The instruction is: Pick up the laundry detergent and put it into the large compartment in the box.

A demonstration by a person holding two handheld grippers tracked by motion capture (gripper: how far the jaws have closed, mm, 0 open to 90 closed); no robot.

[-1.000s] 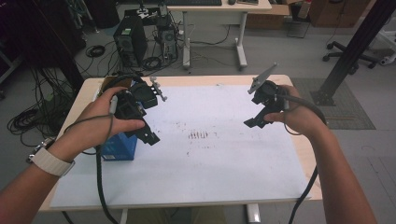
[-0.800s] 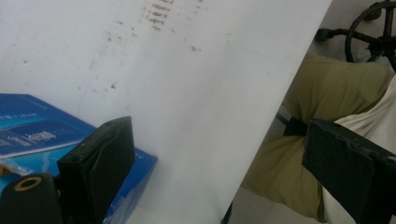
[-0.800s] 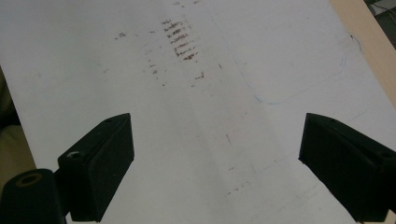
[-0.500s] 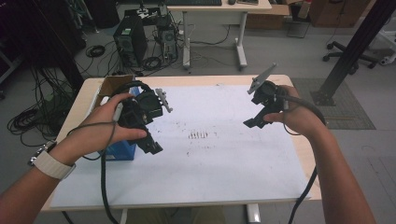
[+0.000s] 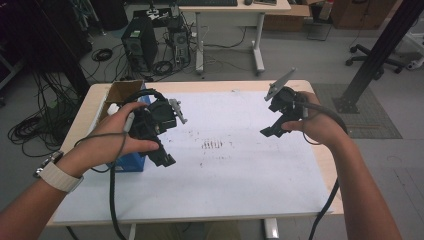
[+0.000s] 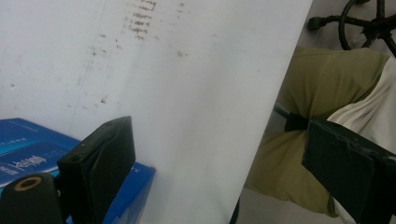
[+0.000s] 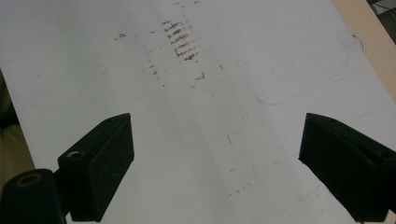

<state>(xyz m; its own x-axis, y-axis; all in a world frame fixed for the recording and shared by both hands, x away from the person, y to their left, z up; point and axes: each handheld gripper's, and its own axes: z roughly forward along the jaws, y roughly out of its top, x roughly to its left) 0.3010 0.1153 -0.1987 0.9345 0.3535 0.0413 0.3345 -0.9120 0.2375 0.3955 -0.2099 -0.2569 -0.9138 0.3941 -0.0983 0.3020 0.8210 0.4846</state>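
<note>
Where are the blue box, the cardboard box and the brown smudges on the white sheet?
blue box (image 6: 28, 149), left gripper view, its printed top face.
cardboard box (image 5: 120, 91), high view, its brown inner wall.
brown smudges (image 7: 180, 39), right gripper view, middle of the streaks.

Lab or tech workroom, grey floor. Past the white-topped table (image 5: 225, 200), a desktop computer tower (image 5: 139, 47) sits on the floor amid loose black cables (image 5: 30, 127). A desk (image 5: 235, 10) with a keyboard, an office chair base (image 5: 372, 50)

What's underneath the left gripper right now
Under the left gripper lies a blue box on the white sheet. The hand covers most of the box, so its top cannot be seen whole.
</note>
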